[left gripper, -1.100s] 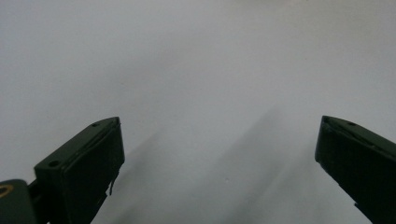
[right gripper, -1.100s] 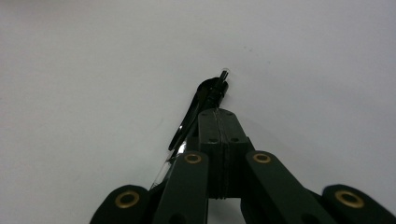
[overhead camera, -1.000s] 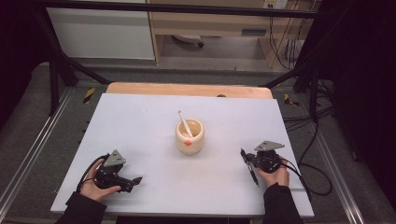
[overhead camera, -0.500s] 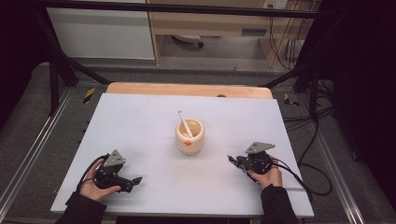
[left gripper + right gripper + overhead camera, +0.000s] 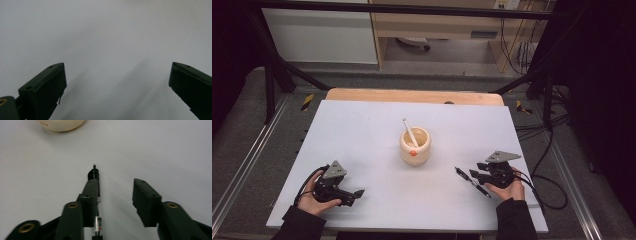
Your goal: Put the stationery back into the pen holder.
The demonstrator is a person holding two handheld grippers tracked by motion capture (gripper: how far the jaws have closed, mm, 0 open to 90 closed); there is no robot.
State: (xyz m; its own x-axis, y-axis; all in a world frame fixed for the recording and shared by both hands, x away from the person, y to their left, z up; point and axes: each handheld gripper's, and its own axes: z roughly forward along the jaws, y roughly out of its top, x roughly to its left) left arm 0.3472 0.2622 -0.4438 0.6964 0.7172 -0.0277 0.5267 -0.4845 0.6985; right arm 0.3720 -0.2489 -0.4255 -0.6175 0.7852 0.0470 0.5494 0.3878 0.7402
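Here the right gripper's (image 5: pixel 116 195) fingers (image 5: pixel 146 200) have just been opening and stand released, the black pen (image 5: pixel 96 195) lying between them against the left one on the white desk (image 5: pixel 362 130). Close squarely on the barrel before carrying it to the cream cup (image 5: pixel 415 146) that holds a white stick (image 5: pixel 410 131). The left gripper (image 5: pixel 354 194) rests spread and empty.

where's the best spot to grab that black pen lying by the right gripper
Probably mid-barrel, from above. The pen lies flat on the white table, so only its long sides offer flats for the pads. The right gripper has just been opening; the pen lies along its left jaw, with the other jaw standing apart. Set one jaw on each long side, then close.
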